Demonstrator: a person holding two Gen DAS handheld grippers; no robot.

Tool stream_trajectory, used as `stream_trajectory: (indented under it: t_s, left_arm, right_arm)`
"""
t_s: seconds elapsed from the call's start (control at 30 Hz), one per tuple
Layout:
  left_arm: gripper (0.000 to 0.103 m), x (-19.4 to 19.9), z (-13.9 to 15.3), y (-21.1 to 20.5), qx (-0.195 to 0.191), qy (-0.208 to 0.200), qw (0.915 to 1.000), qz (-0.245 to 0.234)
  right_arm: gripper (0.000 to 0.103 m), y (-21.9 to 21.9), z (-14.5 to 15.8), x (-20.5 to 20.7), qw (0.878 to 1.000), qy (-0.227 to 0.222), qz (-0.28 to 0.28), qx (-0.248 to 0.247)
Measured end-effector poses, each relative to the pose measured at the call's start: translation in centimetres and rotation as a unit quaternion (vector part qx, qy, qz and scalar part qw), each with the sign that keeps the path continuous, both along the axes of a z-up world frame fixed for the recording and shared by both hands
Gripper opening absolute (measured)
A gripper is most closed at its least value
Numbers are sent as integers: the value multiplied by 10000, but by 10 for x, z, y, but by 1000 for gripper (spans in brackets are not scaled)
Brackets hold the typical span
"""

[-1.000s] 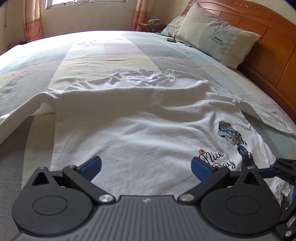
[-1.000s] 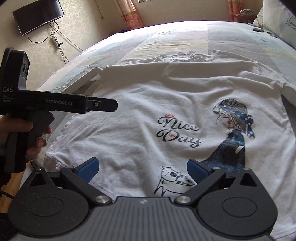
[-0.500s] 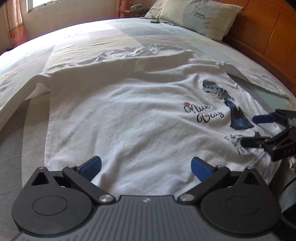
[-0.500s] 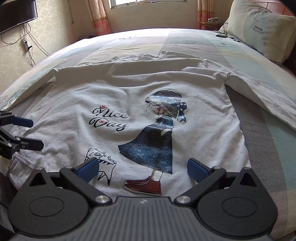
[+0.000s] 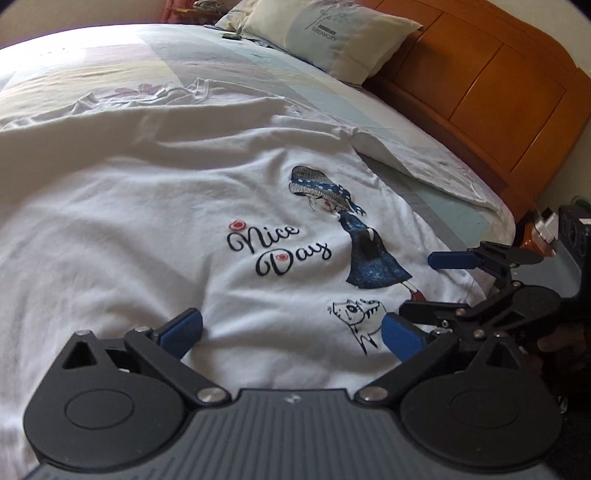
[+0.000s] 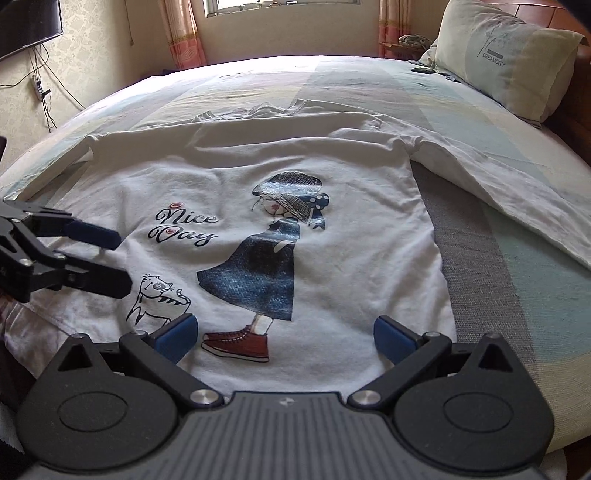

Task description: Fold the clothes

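Observation:
A white long-sleeved shirt [image 5: 147, 221] [image 6: 369, 240] lies spread front-up on the bed, hem nearest me, printed with "Nice Day", a girl and a cat. My left gripper [image 5: 291, 332] hovers open just above the hem by the cat print, holding nothing. My right gripper [image 6: 286, 338] is open over the hem at the girl's red shoes, also with nothing in it. Each gripper shows in the other's view: the right gripper [image 5: 432, 284] at the shirt's right edge, the left gripper [image 6: 114, 258] beside the cat. One sleeve [image 6: 517, 195] stretches out to the right.
The bed sheet [image 6: 498, 277] is striped pastel and grey. A pillow [image 6: 506, 55] [image 5: 332, 37] leans on the wooden headboard [image 5: 480, 74] at the right. A small dark object [image 6: 423, 70] lies near the pillow. A wall TV [image 6: 26, 26] hangs far left.
Both grippers have shifted right along the hem. The left one went from the shirt's left part to the cat print. The right one moved from the cat to the red shoes.

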State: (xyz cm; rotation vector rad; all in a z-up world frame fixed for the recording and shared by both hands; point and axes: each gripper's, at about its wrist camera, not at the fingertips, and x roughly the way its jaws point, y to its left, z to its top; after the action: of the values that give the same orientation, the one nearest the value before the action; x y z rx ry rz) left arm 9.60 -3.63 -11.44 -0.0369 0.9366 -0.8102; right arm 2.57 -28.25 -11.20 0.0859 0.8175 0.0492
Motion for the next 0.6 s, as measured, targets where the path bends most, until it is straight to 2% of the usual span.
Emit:
stream_trajectory:
  t_s: [0.07,0.13,0.3,0.4,0.5,0.6]
  left_arm:
    - [102,-9,3,17,2,80,10000,50]
    - [102,-11,11,20,156,-5,9998,112]
    - [102,1,11,2,492,-173,9983,267]
    - [102,-11,4,-6,800,-289,9959,299]
    - [102,-18,9,6,798,-358,9950,478]
    - [102,-26,15,18,778,-425,9938,666]
  right_arm:
    - [103,0,-2,1,10000,-56,-19,-34]
    - [103,2,-3,2,9999,-84,-1,-124]
    - [103,7,-6,2,9993,-136,28,-343]
    - [103,5,-5,1,9993,-97,39,-364]
    - [103,0,-2,-2,9993,-3,-43,-366]
    - [103,-9,7,4,9998,7,-147,-115]
